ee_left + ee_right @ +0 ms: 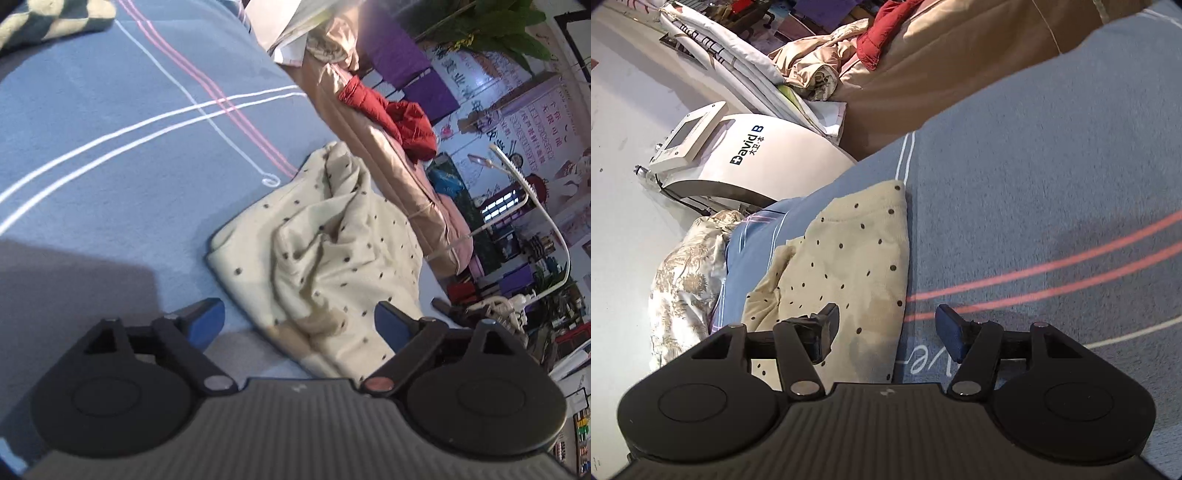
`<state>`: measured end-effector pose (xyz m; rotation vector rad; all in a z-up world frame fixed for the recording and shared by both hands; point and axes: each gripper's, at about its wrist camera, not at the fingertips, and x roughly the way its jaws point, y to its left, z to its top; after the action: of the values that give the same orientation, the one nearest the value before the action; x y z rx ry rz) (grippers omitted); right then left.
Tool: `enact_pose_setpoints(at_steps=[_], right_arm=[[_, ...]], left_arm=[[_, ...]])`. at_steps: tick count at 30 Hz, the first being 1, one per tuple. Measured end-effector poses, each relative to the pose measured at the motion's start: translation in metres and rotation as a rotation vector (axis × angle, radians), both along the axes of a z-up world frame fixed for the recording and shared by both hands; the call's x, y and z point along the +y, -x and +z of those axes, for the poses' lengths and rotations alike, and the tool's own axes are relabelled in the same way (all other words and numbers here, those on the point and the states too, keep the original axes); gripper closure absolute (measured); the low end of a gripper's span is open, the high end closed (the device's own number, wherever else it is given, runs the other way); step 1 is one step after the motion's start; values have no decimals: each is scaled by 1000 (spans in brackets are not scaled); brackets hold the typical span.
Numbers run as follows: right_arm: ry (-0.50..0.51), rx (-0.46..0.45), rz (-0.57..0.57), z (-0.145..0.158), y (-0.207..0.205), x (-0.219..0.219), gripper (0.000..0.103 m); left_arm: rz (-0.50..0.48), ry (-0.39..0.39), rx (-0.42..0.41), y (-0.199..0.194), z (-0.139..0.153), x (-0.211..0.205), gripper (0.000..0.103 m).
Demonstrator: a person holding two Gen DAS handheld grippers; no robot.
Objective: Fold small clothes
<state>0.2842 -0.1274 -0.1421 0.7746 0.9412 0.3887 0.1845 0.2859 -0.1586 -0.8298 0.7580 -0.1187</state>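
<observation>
A small cream garment with dark dots (325,254) lies crumpled on the blue bedsheet (110,147). My left gripper (299,325) is open, its blue pads on either side of the garment's near edge, just above it. In the right wrist view the same garment (849,266) lies flatter near the sheet's left edge. My right gripper (886,332) is open over the garment's near right edge, holding nothing.
A tan quilt (388,155) with a red jacket (391,114) borders the sheet. A checkered cloth (48,22) lies at the far left corner. A white machine (746,155) and a floral cloth (683,269) sit beyond the bed's edge.
</observation>
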Motion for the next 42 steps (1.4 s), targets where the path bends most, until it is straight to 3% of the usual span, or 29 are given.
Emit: enact_pose_setpoints(at_steps=[3,5,7,9,10,11,12,16,18,21,27,34,38,41,42], right_arm=[[-76,-12,-20,-8,-8,3,7],[-102,-27,-28,-10,-18,8,9],[-121,-24,-24,-15,-30,15,21],[-127,-21,-17,-19,-40,24,48],[-121,-23,-17,-22,-43,27,56],[-111,-26,-23,-23,-45,30,73],[-101,-30,-28,-23,-45,32,83],[-1,-79,-76,-2,-29,33,87],[55,-140,-70,21,-20,29,87],[149,-219,-61,63,-6,12,87],[277,-344,-115,157,40,-85,88],[418,-367,-244,256,110,-258,88],[450,-324,-330,272,139,-351,88],[309,-199,-409,245,151,-423,88],[320,-170,-434,233,154,-438,88]], left_arm=[[10,15,-26,-21,-5,-12,18],[23,16,-41,-33,-9,-18,32],[54,31,-31,-40,-15,-18,54],[63,45,-21,-45,-18,-19,67],[61,38,-13,-47,-19,-20,73],[56,27,-9,-50,-18,-23,76],[57,19,-10,-50,-17,-24,79],[30,-43,-22,-52,-1,-38,85],[-13,-79,-51,-53,16,-52,86],[-92,-74,-98,-52,44,-79,87],[-291,-16,-210,-48,108,-180,90],[-586,59,-383,-23,193,-362,92],[-717,96,-421,2,218,-464,92],[-780,119,-349,15,207,-508,92],[-785,101,-333,20,199,-519,92]])
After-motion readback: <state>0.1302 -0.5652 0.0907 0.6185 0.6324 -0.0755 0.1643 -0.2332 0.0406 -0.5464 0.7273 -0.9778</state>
